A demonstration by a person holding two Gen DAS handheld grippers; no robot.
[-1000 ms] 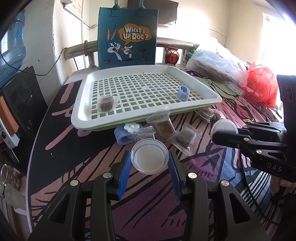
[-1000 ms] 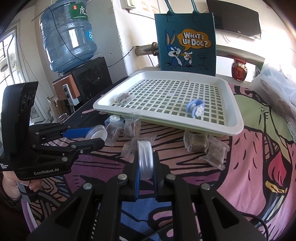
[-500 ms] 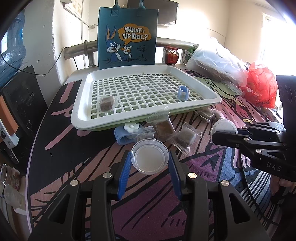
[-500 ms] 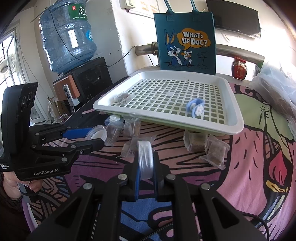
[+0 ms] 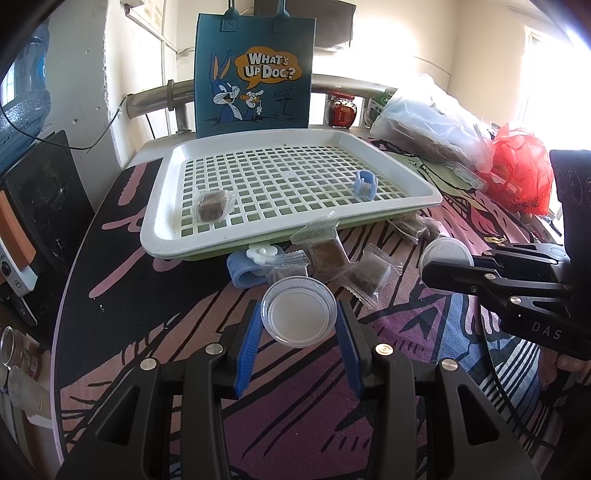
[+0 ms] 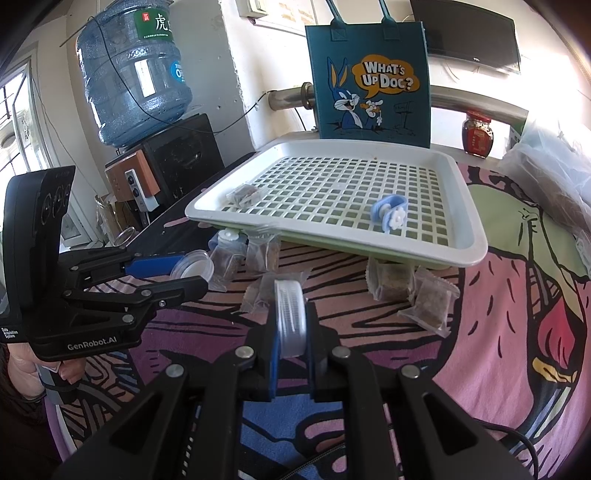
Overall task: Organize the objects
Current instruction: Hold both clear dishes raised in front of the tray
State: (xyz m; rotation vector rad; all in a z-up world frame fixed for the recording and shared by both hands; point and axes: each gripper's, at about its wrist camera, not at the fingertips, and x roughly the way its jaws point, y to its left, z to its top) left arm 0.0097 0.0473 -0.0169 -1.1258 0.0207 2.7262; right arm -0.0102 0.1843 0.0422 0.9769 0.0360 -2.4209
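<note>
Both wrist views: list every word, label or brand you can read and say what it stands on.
"WHAT'S UP DOC?" on the blue tote bag.
"GenRobot.AI" on the left gripper body, seen from the right wrist.
"DAS" on the right gripper body, seen from the left wrist.
"虎" on the green label of the water jug; the rest is cut off.
Red jar label: too small to read.
TV logo: too small.
</note>
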